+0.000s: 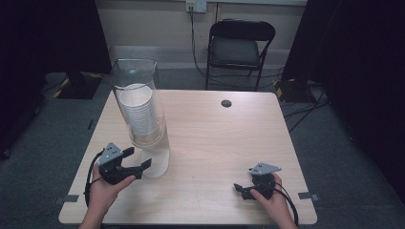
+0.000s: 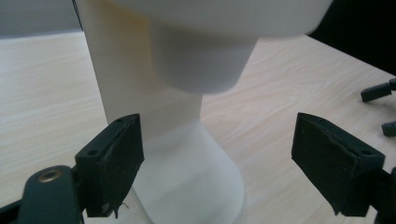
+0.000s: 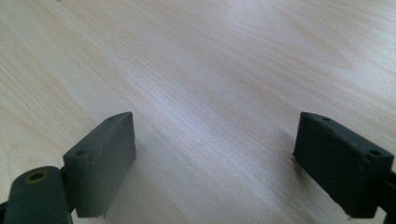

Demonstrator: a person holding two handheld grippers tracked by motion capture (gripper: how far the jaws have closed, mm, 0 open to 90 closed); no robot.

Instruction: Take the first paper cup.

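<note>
The white cup stack stands upright near the left front of the table, its long axis vertical, below a clear cylinder holding more cups. It sits straight ahead of the left gripper, whose jaws stand apart on either side of it, pads off it. The right gripper rests well apart at the right, jaws spread, grasping nothing

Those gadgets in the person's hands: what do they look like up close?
Each is a black hand-held tool. The left gripper and right gripper each carry a grey three-cornered plate with small holes on top, trail a black cable, and end in two blocky black jaws with flat pads. Forearms are bare, no sleeves.
</note>
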